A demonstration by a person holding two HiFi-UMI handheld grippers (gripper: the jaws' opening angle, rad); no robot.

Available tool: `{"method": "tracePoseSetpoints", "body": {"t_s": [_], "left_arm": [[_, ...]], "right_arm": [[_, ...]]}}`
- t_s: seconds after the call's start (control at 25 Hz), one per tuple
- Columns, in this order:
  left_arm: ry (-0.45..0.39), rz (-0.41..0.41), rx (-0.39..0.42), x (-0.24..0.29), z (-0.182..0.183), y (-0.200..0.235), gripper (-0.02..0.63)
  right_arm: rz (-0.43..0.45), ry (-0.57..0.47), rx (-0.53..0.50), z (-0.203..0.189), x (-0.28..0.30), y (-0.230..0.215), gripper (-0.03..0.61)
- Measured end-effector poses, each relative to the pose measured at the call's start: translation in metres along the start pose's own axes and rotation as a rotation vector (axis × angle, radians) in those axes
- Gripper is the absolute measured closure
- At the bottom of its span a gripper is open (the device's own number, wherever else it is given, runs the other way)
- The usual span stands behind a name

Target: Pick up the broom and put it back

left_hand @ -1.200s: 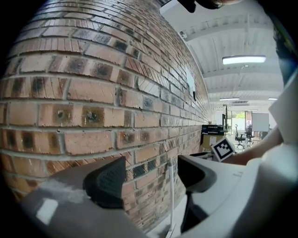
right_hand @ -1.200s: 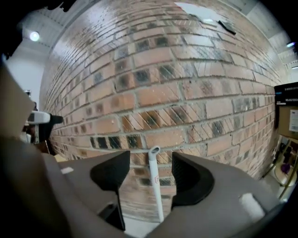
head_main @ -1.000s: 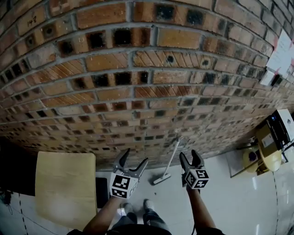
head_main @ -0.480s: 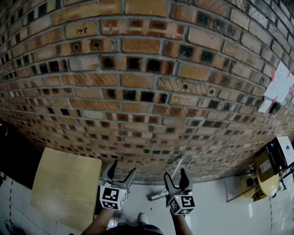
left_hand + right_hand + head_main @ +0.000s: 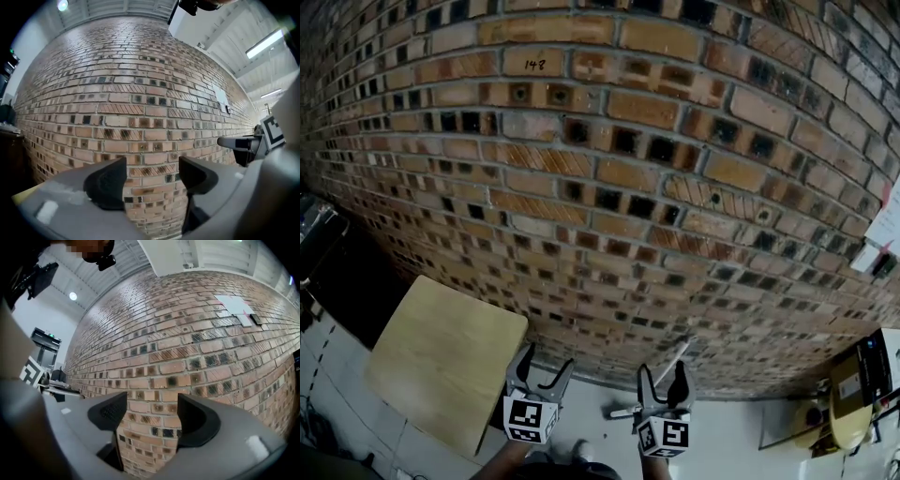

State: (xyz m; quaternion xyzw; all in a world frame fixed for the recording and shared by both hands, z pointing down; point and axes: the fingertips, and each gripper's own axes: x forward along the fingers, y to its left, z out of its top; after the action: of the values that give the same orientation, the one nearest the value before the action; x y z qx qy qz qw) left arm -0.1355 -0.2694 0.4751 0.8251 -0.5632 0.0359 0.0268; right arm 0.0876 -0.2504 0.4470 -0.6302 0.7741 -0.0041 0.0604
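Brick wall (image 5: pixel 609 169) ahead, the broom (image 5: pixel 667 373) propped at its foot, both grippers empty.

Only the head view caught the broom, leaning on the wall with its head on the pale floor (image 5: pixel 741 441), just beyond the right gripper (image 5: pixel 663 375). Each gripper view showed nothing but brick between its fingers. The left gripper (image 5: pixel 546 358) and the right both had their fingers well apart. The left gripper's view also took in the right gripper (image 5: pixel 243 143) off to its side. A pale wooden bench (image 5: pixel 441 370) stood left of the grippers, and papers (image 5: pixel 236 305) hung on the wall to the right. Since a second before, the right fingers had been opening, with nothing between them. The broom had not shifted, though it sat lower in the head view.
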Motion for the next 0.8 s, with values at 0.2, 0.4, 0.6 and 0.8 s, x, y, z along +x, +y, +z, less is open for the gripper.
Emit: {"method": "tracePoseSetpoints", "body": {"t_s": [0.2,0.4,0.6,0.8], "left_arm": [[0.01,0.06,-0.001,-0.018,-0.012,-0.001,0.264],[0.018,-0.005,-0.019,-0.04,-0.015,-0.02,0.264],[-0.006,-0.035,0.017,-0.077,-0.012,-0.028,0.264],[0.002,-0.049,0.025,-0.146,-0.027,-0.027,0.264]], "right_arm": [[0.026,0.03,-0.034,-0.024,-0.011,0.007,0.196],[0.027,0.053,0.001,-0.03,-0.037,0.021,0.16],[-0.029,0.071,-0.021,-0.026,-0.078,0.037,0.16],[-0.063,0.087,-0.028,-0.029,-0.144,0.08,0.161]]}}
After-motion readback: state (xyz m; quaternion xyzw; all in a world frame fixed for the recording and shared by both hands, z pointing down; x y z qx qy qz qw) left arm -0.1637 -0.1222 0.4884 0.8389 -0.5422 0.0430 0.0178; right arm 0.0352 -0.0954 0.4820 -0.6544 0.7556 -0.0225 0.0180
